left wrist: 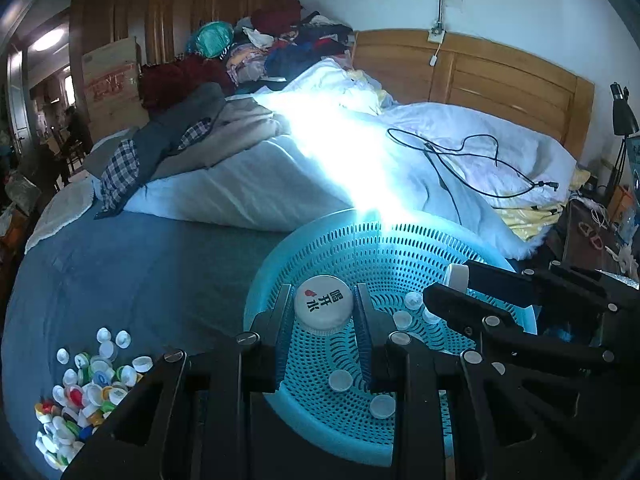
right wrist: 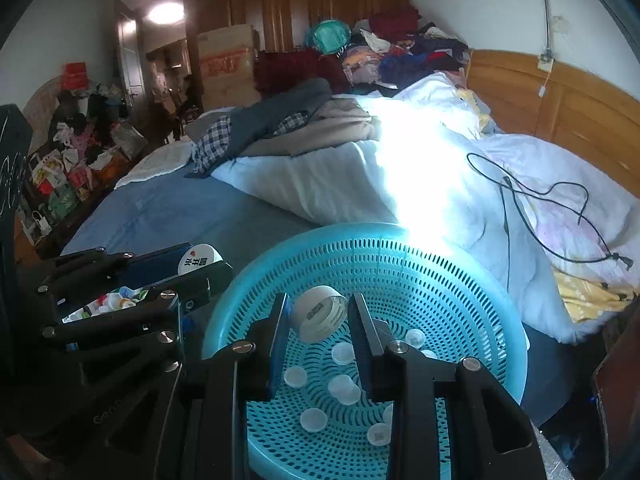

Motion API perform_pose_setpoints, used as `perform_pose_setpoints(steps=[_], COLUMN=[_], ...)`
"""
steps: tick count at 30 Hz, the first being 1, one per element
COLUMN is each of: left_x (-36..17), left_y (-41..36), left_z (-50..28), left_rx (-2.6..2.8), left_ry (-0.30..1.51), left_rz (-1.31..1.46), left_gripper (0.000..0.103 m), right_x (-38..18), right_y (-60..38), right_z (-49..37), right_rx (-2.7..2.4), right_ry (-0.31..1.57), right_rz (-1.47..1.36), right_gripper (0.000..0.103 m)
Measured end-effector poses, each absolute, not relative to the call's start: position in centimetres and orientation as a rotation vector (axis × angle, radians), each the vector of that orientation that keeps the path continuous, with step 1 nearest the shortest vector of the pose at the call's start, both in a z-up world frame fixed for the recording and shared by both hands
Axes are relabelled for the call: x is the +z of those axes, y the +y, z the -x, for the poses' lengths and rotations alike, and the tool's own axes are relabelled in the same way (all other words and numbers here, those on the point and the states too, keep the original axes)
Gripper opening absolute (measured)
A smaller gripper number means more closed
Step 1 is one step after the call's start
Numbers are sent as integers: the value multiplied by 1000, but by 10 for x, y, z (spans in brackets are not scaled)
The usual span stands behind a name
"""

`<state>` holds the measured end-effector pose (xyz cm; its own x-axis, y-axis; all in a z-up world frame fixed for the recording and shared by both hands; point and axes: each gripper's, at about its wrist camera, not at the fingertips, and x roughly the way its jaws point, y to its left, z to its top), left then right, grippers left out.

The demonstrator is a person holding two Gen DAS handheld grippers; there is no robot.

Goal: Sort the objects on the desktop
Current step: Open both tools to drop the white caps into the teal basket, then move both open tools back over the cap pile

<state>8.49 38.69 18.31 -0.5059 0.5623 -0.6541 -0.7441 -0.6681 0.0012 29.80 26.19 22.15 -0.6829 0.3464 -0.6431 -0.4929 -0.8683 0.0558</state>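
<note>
The left gripper point(left wrist: 324, 312) was clamped on a white cap point(left wrist: 324, 305) printed with dark characters and a small red mark, its flat top facing the camera, held between the two fingers above the near side of a blue perforated basket point(left wrist: 280, 256). The right gripper point(right wrist: 319, 316) was likewise closed on a second white cap point(right wrist: 319, 317), this one tilted so that its open underside and ribbed side showed, and it hung over the basket point(right wrist: 480, 280) too. In the left wrist view the right gripper point(left wrist: 448, 284) reached in from the right edge with its cap point(left wrist: 457, 277) seen edge-on; in the right wrist view the left gripper point(right wrist: 208, 264) came in from the left with the printed cap point(right wrist: 200, 259) at its tip, beside the basket's rim. Several small white caps point(right wrist: 342, 388) lay loose on the basket's floor. The basket stood on a blue sheet point(left wrist: 132, 264) on a bed, and a heap of mixed caps point(left wrist: 84, 380), white, red, yellow, green and blue, lay on the sheet to the basket's left. A white quilt point(left wrist: 248, 188) was bunched behind the basket, with a black cable point(left wrist: 472, 156) lying across it.
</note>
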Motion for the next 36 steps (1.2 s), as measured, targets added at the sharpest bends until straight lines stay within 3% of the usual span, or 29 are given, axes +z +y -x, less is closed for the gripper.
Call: perform_pose_setpoints(steps=[9,12,13,14,15,16,17,23,31,36], left_x=[177,177,177,177,177,178,178,149,61,20], left_y=[397,395,394,389,377,366,357,234,-6,-80], left_z=[-85,-83,-80,-76,-69,-65,-63,-35,-2,5], left_rx=[2157,2154,2161,2173,2191,2209,2220,2357,2693,2758], left_ry=[375,365,369,354,313,280,268,153,38,24], left_rz=[822,820,826,834,842,832,824,860,1143,1285], left_gripper=[24,29,36,43,58,63,63,63,63,62], right_x=[214,216,217,217,216,216,215,199,180,176], right_y=[271,271,271,273,275,277,276,253,192,165], right_z=[-302,-302,-302,-303,-306,-310,-313,-321,-323,-315], right_rx=[2480,2475,2456,2434,2419,2418,2420,2483,2581,2587], right_ry=[320,311,293,285,285,293,301,300,208,128], right_rz=[906,897,895,896,891,877,870,904,888,857], right_gripper=[33,33,39,56,65,81,86,86,86,92])
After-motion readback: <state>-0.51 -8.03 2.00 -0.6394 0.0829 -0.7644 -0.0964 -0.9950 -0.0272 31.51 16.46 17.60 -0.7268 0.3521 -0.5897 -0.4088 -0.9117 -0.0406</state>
